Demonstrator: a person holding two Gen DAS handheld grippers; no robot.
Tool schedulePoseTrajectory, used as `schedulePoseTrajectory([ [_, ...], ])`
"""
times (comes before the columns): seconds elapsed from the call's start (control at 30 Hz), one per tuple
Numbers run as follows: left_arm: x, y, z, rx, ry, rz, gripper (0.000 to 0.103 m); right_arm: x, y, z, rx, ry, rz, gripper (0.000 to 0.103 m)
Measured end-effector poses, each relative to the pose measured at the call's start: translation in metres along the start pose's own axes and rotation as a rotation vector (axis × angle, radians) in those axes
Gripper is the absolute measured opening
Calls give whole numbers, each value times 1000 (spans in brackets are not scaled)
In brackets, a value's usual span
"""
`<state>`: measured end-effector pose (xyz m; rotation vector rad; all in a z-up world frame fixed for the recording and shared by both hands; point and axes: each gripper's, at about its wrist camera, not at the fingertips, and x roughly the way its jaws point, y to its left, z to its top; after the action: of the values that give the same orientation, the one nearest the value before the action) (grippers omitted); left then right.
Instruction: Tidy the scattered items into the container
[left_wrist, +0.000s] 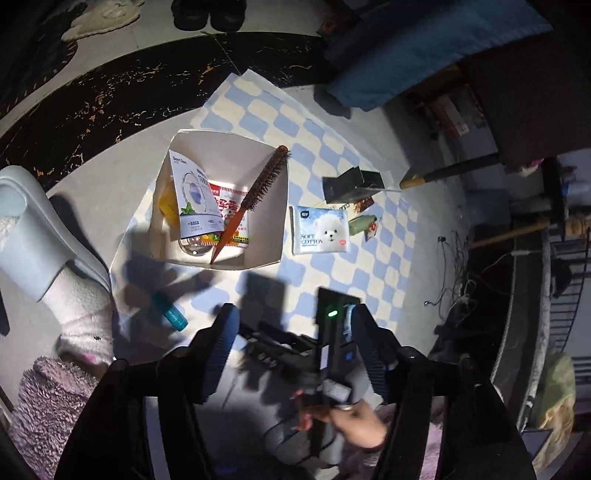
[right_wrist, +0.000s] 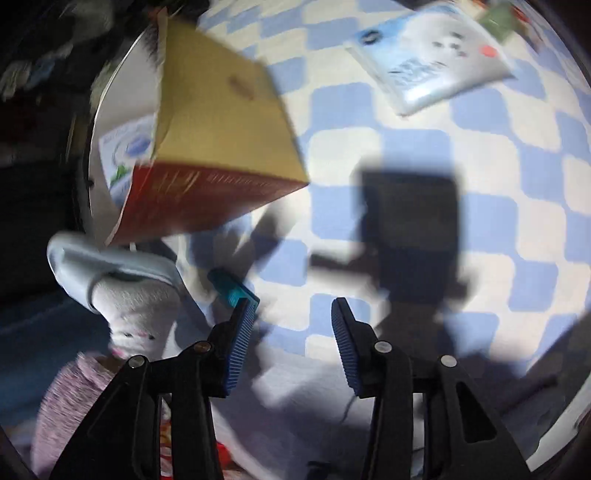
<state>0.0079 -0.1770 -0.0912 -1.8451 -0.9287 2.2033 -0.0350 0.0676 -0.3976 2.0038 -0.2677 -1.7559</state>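
One open box (left_wrist: 221, 199) sits on a blue-and-cream checked mat (left_wrist: 332, 155) on the floor, and it already holds several things: a round hairbrush (left_wrist: 251, 199) leaning across it with its bristled head up at the far rim and its orange handle down in the near corner, a white sachet (left_wrist: 194, 199) propped against the left wall, a red-and-white packet (left_wrist: 231, 214) lying flat under them, and something yellow (left_wrist: 168, 206) tucked at the left side. Just right of the box, apart from it, a pack of soft cotton tissues (left_wrist: 319, 230) with a white puppy on it lies flat on the mat. Beyond that pack are a small green wrapped item (left_wrist: 364, 225) and a dark folded card (left_wrist: 351, 188). Near the box's front left corner a teal tube (left_wrist: 171, 314) lies in shadow on the mat.

In the left wrist view the left gripper (left_wrist: 291, 350) hangs above the mat with its jaws wide apart and nothing between them; a hand (left_wrist: 351, 421) holding the other device shows below it. The right gripper (right_wrist: 291, 343) is low over the mat, jaws apart and empty, with the teal tube just beyond its left finger. That view is blurred. A foot in a pale slipper (left_wrist: 33, 236) and fuzzy sock stands left of the box.
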Motion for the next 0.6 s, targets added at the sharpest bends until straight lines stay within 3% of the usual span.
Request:
schedulePoseTrajectory([
  [0.1,-6,27,-4,-64,-20,-26,72,38,46,-13,-229,23,-54,46],
  [0.17,-4,46,-4,-134,-17,-55,72,61,62,-18,-306,34,-91,46],
  [0.3,-8,66,-3,-217,-30,-90,72,90,74,-24,-358,-1,-149,46],
  [0.5,-26,62,5,-215,-83,-117,72,123,87,-36,-502,-49,-254,45],
  [0.6,-26,67,3,-235,-95,-120,72,138,90,-43,-544,-34,-251,40],
])
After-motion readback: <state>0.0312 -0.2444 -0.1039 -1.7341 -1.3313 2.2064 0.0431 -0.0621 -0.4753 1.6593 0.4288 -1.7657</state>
